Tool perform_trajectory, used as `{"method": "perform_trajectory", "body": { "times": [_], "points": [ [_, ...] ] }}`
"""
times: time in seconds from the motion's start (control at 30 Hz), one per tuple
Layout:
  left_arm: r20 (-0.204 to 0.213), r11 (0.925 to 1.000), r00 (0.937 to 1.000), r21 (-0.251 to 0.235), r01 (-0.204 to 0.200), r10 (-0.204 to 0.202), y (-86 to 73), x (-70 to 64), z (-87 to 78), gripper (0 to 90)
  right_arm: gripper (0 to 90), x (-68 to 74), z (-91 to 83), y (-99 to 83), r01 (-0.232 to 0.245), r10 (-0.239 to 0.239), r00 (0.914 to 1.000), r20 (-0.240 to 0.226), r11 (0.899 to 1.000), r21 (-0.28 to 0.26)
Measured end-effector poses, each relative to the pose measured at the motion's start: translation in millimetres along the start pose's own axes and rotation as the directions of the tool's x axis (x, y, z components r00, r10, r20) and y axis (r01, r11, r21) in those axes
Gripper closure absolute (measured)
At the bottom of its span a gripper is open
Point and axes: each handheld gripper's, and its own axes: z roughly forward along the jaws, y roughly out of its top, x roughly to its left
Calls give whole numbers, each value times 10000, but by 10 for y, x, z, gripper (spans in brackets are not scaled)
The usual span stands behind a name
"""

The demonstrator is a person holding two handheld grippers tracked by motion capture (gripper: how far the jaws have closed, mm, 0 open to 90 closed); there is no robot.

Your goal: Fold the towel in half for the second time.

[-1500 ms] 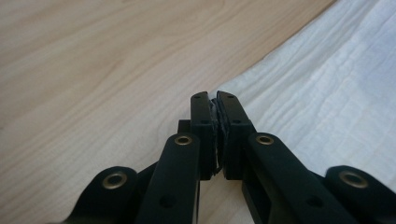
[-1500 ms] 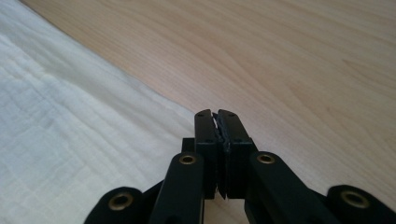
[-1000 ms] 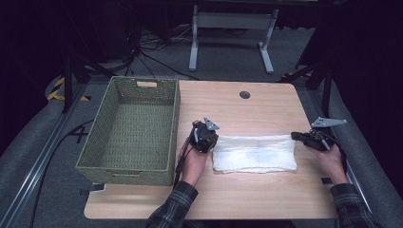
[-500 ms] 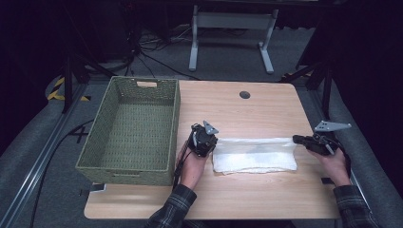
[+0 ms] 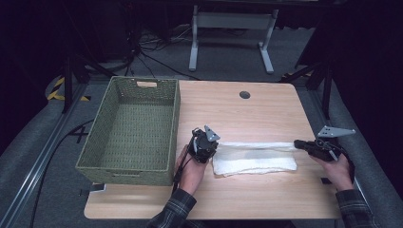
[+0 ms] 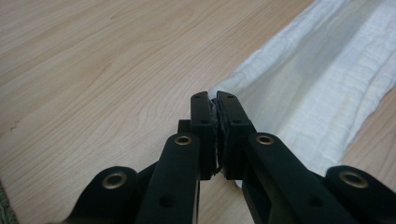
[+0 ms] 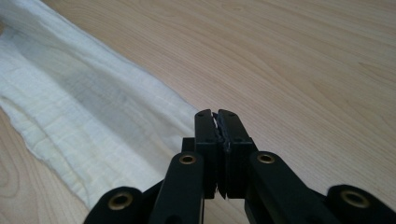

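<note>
A: What lies nearest on the surface (image 5: 266, 199)?

B: A bare strip of light wood along the near edge, with the person's two forearms coming in over it. Just beyond lies the white cloth (image 5: 256, 159), folded into a long band running left to right across the middle.

A: And the left claw (image 5: 209, 148)?

B: It sits at the cloth's left end. In the left gripper view the jaws are pressed together with a scrap of the cloth's corner pinched between them.

A: The right claw (image 5: 298, 143)?

B: At the cloth's far right corner, close to the surface's right edge. Its jaws are pressed together too, and the upper layer of the cloth runs taut from it across to the left claw. In the right gripper view the cloth passes under the jaws, though the pinched fabric itself is hard to make out.

A: What lies farther off?

B: A green woven basket (image 5: 128, 161) stands at the left, just beside the left claw. Near the far edge there is a small dark round cable hole (image 5: 244, 94).
</note>
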Motion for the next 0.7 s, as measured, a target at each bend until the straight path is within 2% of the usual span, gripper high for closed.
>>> {"method": "perform_trajectory", "body": {
  "times": [0.2,0.37,0.4,0.53,0.7],
  "points": [
    [71,9998,9999,125,-128,127,-85,-82,-43,863,874,49,-40,-47,93,-93,9999,-64,10000,-26],
    [221,9997,9998,258,-21,16,-168,-122,-65,864,874,108,-73,-85,113,-114,9997,-212,9999,-25],
    [220,9993,9997,367,-70,62,-175,-127,-72,863,873,116,-80,-97,185,-184,9996,-234,9998,27],
    [329,9996,9994,269,-96,87,-213,-167,-89,863,873,148,-99,-127,230,-227,9994,-273,9997,117],
    [400,9984,9989,492,-280,260,-276,-239,-141,862,872,199,-155,-181,225,-221,9988,-431,9997,85]
  ]
}}
